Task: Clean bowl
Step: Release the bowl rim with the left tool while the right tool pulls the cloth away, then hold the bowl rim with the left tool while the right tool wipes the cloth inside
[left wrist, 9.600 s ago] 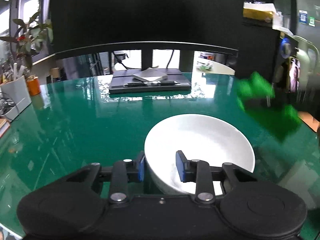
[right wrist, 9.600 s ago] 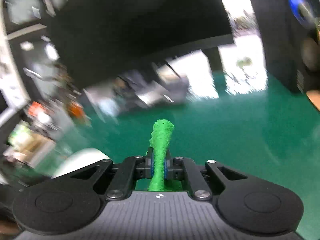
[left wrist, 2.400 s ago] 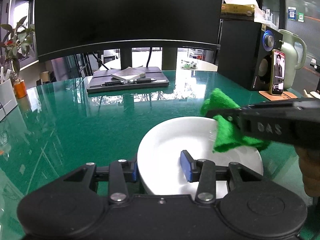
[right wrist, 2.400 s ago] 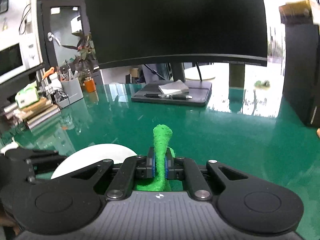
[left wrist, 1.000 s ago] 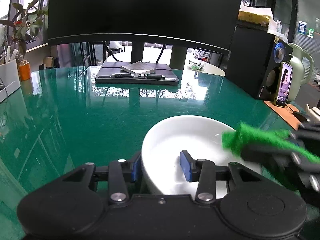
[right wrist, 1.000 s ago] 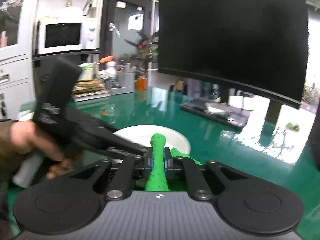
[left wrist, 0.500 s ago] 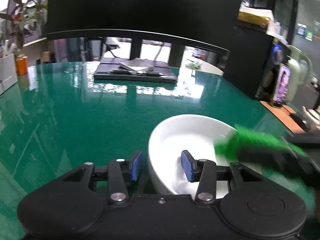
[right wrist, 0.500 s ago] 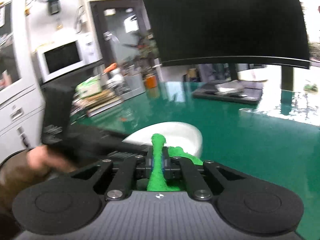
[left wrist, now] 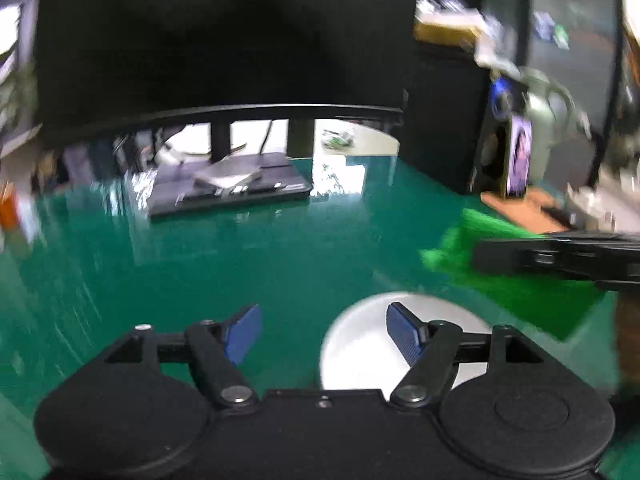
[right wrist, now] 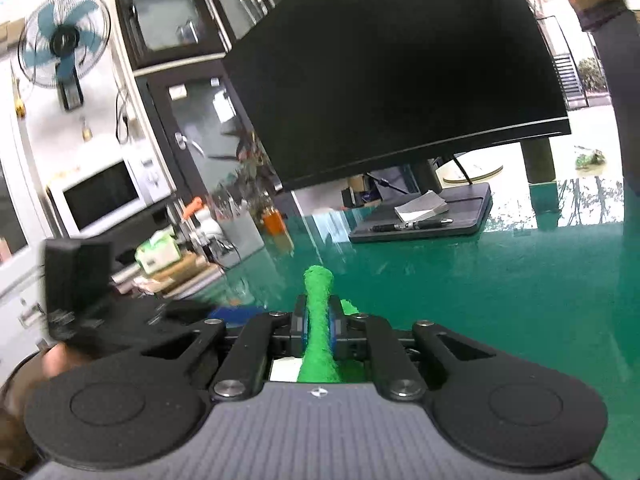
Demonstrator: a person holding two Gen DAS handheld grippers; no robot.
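Left gripper [left wrist: 324, 332]: jaws just opened wide, nothing clamped; bare green table [left wrist: 240, 264] ahead of and between fingers. White bowl [left wrist: 360, 344] on table, near rim hidden behind right finger, clear of left. Right gripper [right wrist: 318, 330]: pinched narrow on green cloth [right wrist: 318, 320], open tabletop beyond fingertips.

Both grippers are built in matte black plastic, with two round discs behind the jaws and paired link arms pinned by silver screws. The left gripper [left wrist: 324, 332] is fitted with blue ribbed pads [left wrist: 405, 338]. On the right gripper [right wrist: 318, 330], a grey ribbed plate with a small round emblem is set behind the jaws.
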